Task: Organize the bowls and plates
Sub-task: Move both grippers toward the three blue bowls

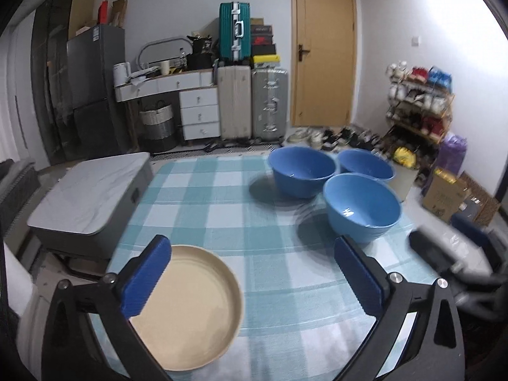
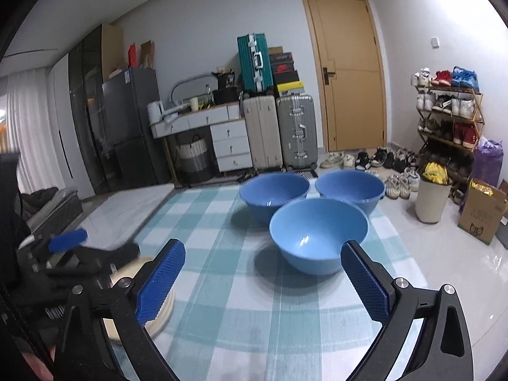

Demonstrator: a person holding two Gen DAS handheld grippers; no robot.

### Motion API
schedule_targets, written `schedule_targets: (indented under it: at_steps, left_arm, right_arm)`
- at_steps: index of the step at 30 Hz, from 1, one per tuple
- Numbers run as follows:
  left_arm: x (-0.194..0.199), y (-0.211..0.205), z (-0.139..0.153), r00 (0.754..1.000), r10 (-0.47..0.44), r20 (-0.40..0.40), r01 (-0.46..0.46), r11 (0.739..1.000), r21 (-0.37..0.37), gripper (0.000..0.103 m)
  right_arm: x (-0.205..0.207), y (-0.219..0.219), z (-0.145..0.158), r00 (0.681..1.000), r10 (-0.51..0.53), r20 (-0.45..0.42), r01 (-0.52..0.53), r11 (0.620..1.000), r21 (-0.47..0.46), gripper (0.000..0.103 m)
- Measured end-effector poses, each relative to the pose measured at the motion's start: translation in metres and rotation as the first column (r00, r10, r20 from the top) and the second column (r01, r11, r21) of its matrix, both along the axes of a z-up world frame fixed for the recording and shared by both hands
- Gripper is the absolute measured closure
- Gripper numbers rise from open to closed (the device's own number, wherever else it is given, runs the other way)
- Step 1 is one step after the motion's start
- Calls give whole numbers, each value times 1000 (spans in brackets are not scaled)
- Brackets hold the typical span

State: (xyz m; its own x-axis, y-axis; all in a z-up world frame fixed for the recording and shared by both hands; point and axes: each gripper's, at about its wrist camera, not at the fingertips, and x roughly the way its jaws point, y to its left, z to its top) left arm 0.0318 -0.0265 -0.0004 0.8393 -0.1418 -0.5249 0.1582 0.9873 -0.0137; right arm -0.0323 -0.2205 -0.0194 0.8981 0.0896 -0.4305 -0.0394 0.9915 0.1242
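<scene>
**Bowls clustered, both jaws wide**

I've got three blue bowls bunched at the far right of the checked tablecloth (image 1: 222, 197): nearest bowl (image 2: 318, 234), two behind (image 2: 274, 195) (image 2: 350, 190). Cream plate (image 1: 187, 308) sits near-left. My left gripper (image 1: 250, 279) gapes empty; right gripper (image 2: 263, 282) likewise, spread wide over cloth.

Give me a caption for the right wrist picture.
Open right tongs face three blue bowls on a checked tablecloth.
</scene>
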Motion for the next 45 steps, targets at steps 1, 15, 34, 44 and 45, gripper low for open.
schedule_targets:
  at_steps: [1,15,34,44,45]
  left_arm:
    - [-1,0,-1,1000,5,-1,-5,1000,-10,0]
    - [4,-8,-16,999,28,-38,-27,1000,12,0]
    - [5,-16,-19,998,-5,-68,7,1000,27,0]
    - [25,-32,-26,989,-61,-132,67,997,41,0]
    - [29,-34,-26,987,-69,-146,75,997,34,0]
  right_arm:
    - [2,2,-6,1000,6,-17,-6,1000,-12,3]
    - [2,-8,-24,999,-16,-41,16,1000,5,3]
    - [6,-19,-14,996,-51,-71,51,999,-7,3]
    - [15,-31,-17,990,-71,-120,68,997,-29,3]
    - [16,-34,-14,991,-68,-116,66,997,-27,3]
